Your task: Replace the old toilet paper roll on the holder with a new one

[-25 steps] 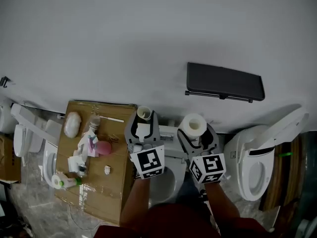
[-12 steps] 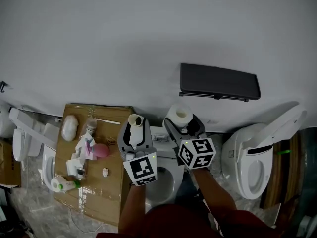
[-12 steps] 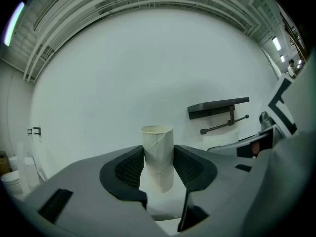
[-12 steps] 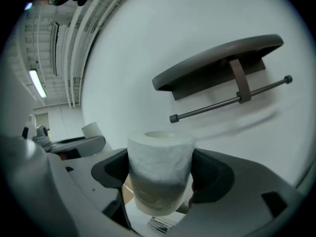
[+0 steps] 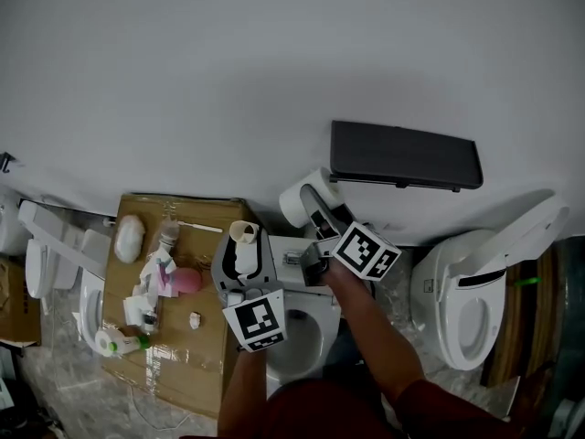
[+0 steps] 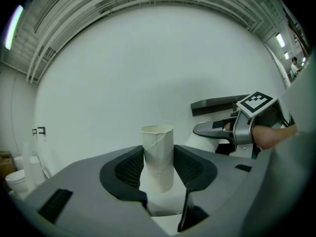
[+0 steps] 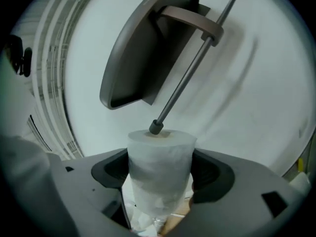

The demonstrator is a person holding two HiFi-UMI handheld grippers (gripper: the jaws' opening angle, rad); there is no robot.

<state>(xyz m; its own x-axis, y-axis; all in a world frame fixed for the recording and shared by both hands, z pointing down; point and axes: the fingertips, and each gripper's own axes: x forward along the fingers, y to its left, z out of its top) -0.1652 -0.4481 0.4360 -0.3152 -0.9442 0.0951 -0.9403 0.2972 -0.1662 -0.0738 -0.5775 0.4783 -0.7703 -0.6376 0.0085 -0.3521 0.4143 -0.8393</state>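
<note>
Head view: the right claw (image 5: 308, 208) has rolled over and swung left, so its full white toilet paper roll (image 5: 292, 202) now lies sideways off the left end of the black wall holder (image 5: 405, 154). Threading looks close.

Left gripper view: the left claw (image 6: 158, 169), half closed, clamps the empty cardboard tube (image 6: 158, 152) upright.

Right gripper view: only here does the holder's metal rod (image 7: 192, 68) show, its tip at the roll's core, with the jaws pressing on the roll.

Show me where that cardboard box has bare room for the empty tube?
The cardboard box is bare along its near edge, below the green-capped bottle and the small white piece. A smaller patch lies at its far right, between the pink lump and the left tool gripping the tube. Its left-centre is crowded with clutter.
</note>
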